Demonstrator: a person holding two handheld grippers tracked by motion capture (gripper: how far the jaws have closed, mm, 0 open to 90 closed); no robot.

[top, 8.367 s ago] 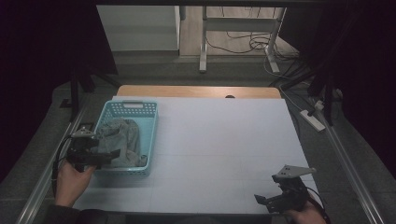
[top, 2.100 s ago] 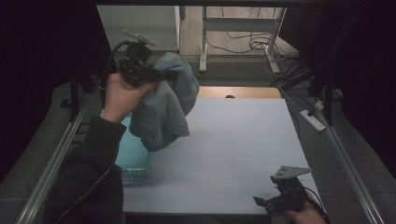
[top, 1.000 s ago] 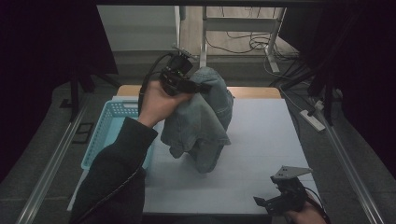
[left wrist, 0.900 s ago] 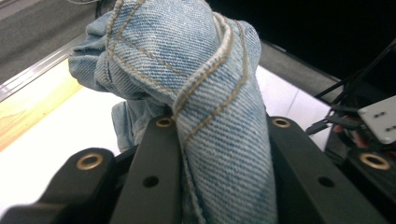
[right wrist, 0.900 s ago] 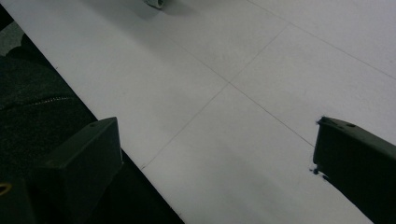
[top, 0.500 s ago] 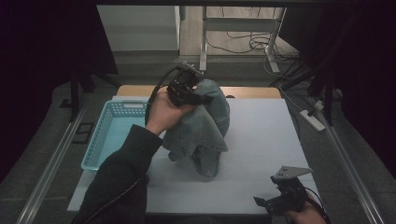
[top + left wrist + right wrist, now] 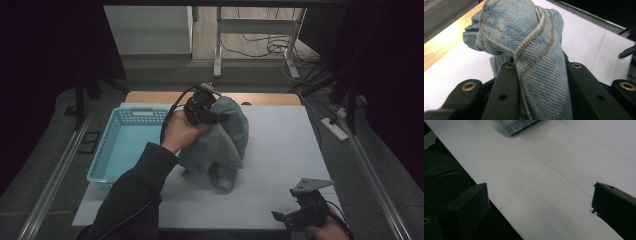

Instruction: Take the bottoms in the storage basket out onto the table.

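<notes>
A pair of light-blue jeans point(image 7: 222, 145) hangs from my left gripper point(image 7: 212, 116) over the middle of the white table point(image 7: 280, 150); its lower end rests crumpled on the surface. In the left gripper view a seamed denim fold point(image 7: 541, 65) is clamped between the two black jaws. My right gripper point(image 7: 292, 216) sits at the table's near right corner, open, with bare table between its jaws. The hem of the jeans point(image 7: 517, 125) shows at the top of the right gripper view.
A light-blue plastic basket point(image 7: 102, 165) stands at the table's left side with nothing in it. A wooden strip point(image 7: 150, 96) runs along the far edge. Metal rails flank the table, and a power strip point(image 7: 336, 128) lies off to the right.
My left gripper has lifted the jeans out of the basket, swung them right over the table and lowered them until the bottom touches down. The right gripper has stayed put.
</notes>
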